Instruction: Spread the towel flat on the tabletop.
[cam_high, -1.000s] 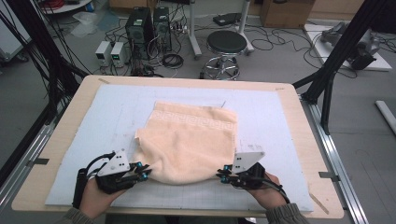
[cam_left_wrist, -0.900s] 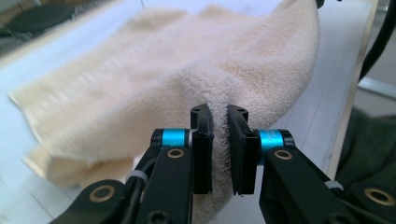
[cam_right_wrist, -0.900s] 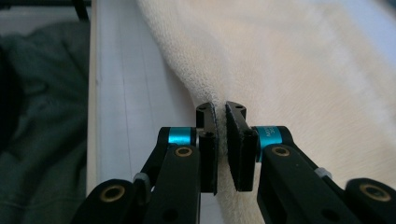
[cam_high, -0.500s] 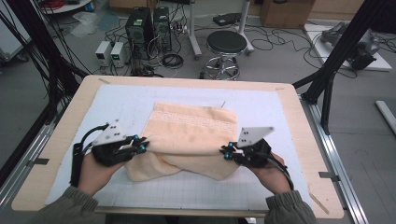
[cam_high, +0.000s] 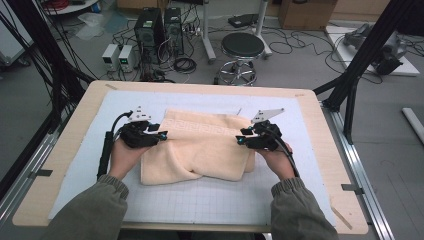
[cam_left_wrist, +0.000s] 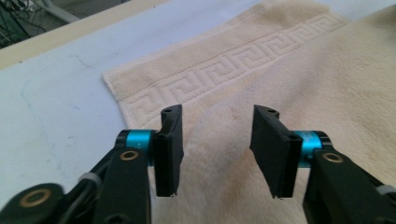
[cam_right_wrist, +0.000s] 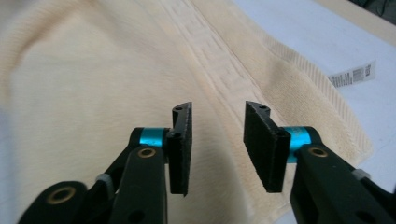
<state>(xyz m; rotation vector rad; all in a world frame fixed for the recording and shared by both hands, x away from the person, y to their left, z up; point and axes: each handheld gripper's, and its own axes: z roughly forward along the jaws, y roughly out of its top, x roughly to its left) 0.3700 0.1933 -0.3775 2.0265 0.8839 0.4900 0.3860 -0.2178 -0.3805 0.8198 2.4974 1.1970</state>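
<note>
A cream towel (cam_high: 200, 150) with a key-pattern border lies folded over on the white gridded mat (cam_high: 210, 200). My left gripper (cam_high: 162, 135) hovers at the towel's left edge and my right gripper (cam_high: 240, 140) at its right edge, each held in a hand. The jaws of both have just been opening. In the left gripper view my left gripper (cam_left_wrist: 217, 149) stands open over the towel (cam_left_wrist: 280, 70), with no cloth pinched between the pads. The right gripper view shows my right gripper (cam_right_wrist: 217, 147) open above the towel (cam_right_wrist: 93, 93) in the same way.
The mat covers a wooden table (cam_high: 322, 135) with black frame posts at both sides. A white label (cam_right_wrist: 352, 74) sticks out from the towel's edge. Beyond the far edge, a stool (cam_high: 242, 46) and computer boxes (cam_high: 160, 25) stand on the floor.
Both hands moved away from the person, carrying the towel's near edge over the rest of it. Both grippers then opened and let the cloth go.
</note>
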